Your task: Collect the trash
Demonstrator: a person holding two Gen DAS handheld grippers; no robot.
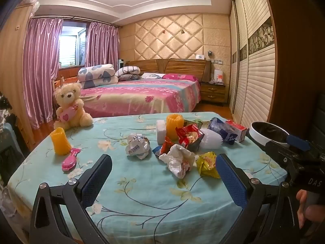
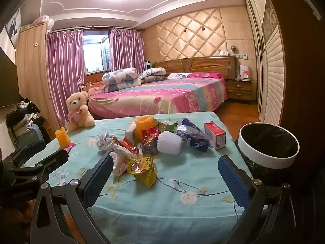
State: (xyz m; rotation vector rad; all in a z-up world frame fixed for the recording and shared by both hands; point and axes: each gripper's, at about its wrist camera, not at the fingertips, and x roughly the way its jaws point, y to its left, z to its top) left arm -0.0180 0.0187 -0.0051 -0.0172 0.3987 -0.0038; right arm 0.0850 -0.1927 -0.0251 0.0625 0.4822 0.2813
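Crumpled wrappers lie in a pile on the table's floral turquoise cloth (image 1: 142,193): a yellow wrapper (image 1: 207,163) (image 2: 145,168), a white crumpled bag (image 1: 178,159), a silver-white wad (image 1: 137,145) (image 2: 106,140), red snack packets (image 1: 189,137) (image 2: 150,137) and a blue bag (image 1: 221,131) (image 2: 193,137). A white-rimmed bin with a black liner (image 2: 268,145) (image 1: 268,132) stands off the table's right edge. My left gripper (image 1: 162,179) is open and empty, short of the pile. My right gripper (image 2: 165,180) is open and empty, just short of the yellow wrapper.
A teddy bear (image 1: 70,105), two orange cups (image 1: 59,141) (image 1: 174,127), a pink brush (image 1: 70,161), a white foam sleeve (image 2: 169,143) and a red-and-white carton (image 2: 216,135) also sit on the table. A bed (image 1: 142,93) lies behind, a wardrobe (image 1: 254,71) to the right.
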